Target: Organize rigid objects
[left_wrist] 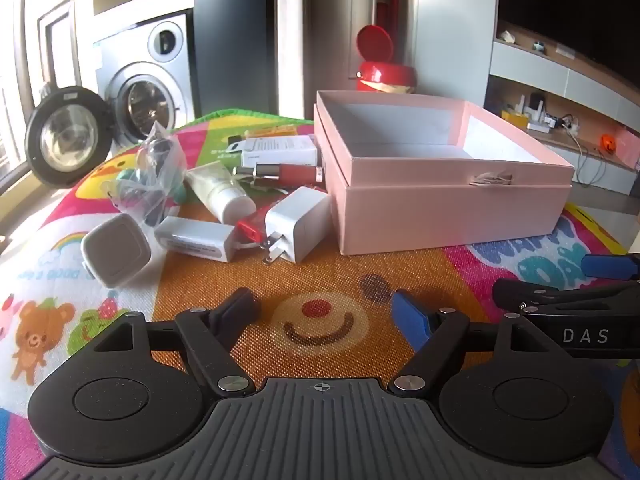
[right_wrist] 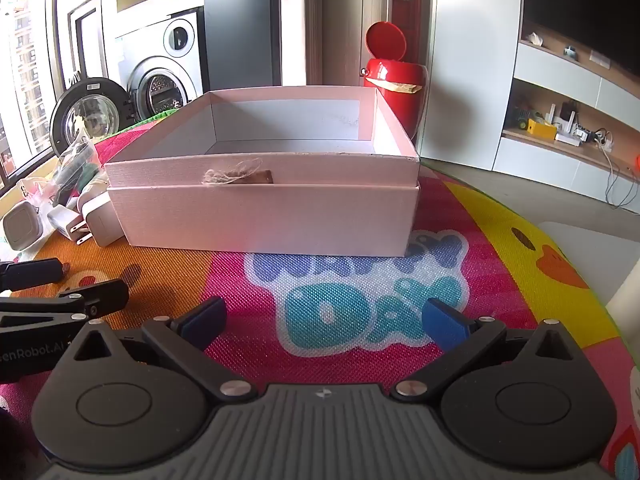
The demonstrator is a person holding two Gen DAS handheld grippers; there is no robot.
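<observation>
An open pink box [left_wrist: 448, 208] with nothing in it stands on a colourful play mat; it also shows in the right wrist view [right_wrist: 264, 216]. Left of it lie a white plug charger [left_wrist: 296, 228], a white adapter [left_wrist: 196, 238], a grey square charger [left_wrist: 116, 250], a cream tube [left_wrist: 220, 192], a red lipstick [left_wrist: 288, 172], a white carton [left_wrist: 280, 150] and a clear bag of small items [left_wrist: 156, 176]. My left gripper [left_wrist: 326, 312] is open and empty, low over the mat before the pile. My right gripper [right_wrist: 326, 320] is open and empty before the box.
The mat [left_wrist: 320, 280] covers a raised surface whose edge falls off at the right [right_wrist: 560, 248]. A red bin [right_wrist: 394, 88] stands behind the box. A washing machine with its door open [left_wrist: 68, 136] is at the back left. Shelves [right_wrist: 572, 128] are at the right.
</observation>
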